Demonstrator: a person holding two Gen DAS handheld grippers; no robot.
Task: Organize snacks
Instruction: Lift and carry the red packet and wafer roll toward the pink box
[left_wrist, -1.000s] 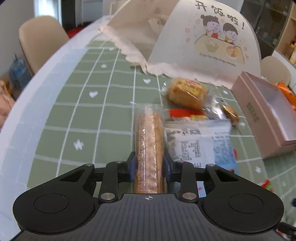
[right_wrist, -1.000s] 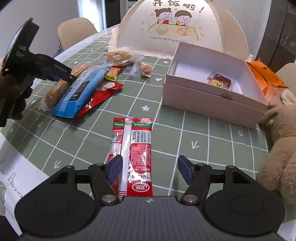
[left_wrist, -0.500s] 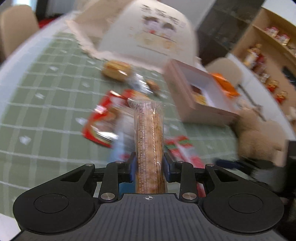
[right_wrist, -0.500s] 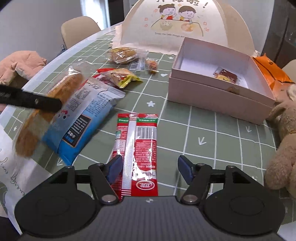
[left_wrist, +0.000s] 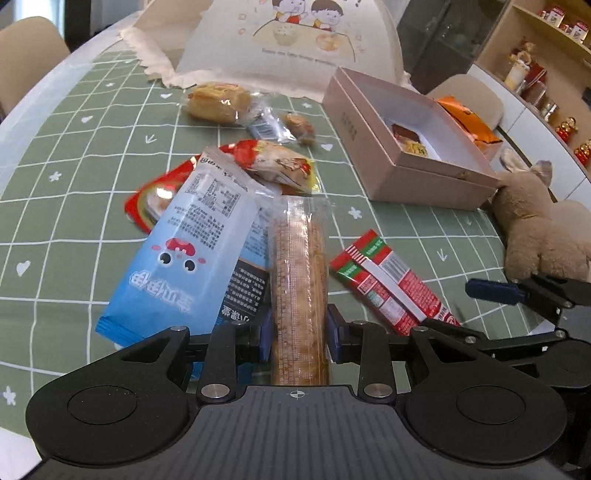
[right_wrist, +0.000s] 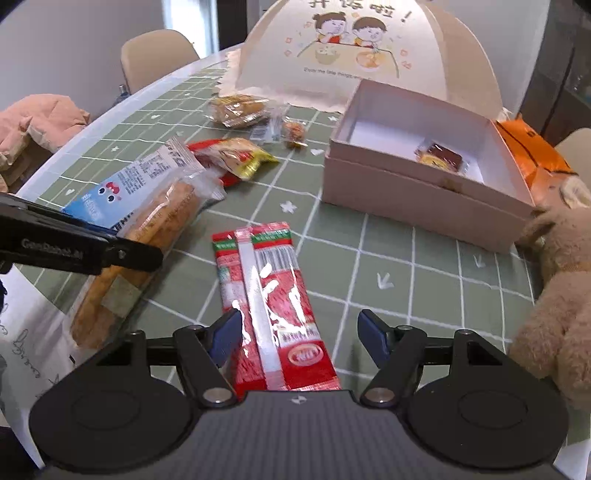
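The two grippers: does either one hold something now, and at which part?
The left gripper clamps the long cracker pack across its near end. The right gripper is open, holding nothing.

"GenRobot.AI" stands on the left gripper's arm (right_wrist: 74, 251), at nine o'clock; "开饭啦!" heads the food cover (right_wrist: 365, 48), at twelve.

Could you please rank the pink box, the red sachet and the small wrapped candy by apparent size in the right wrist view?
1. pink box
2. red sachet, though it lies nearer the camera
3. small wrapped candy, clearly smallest
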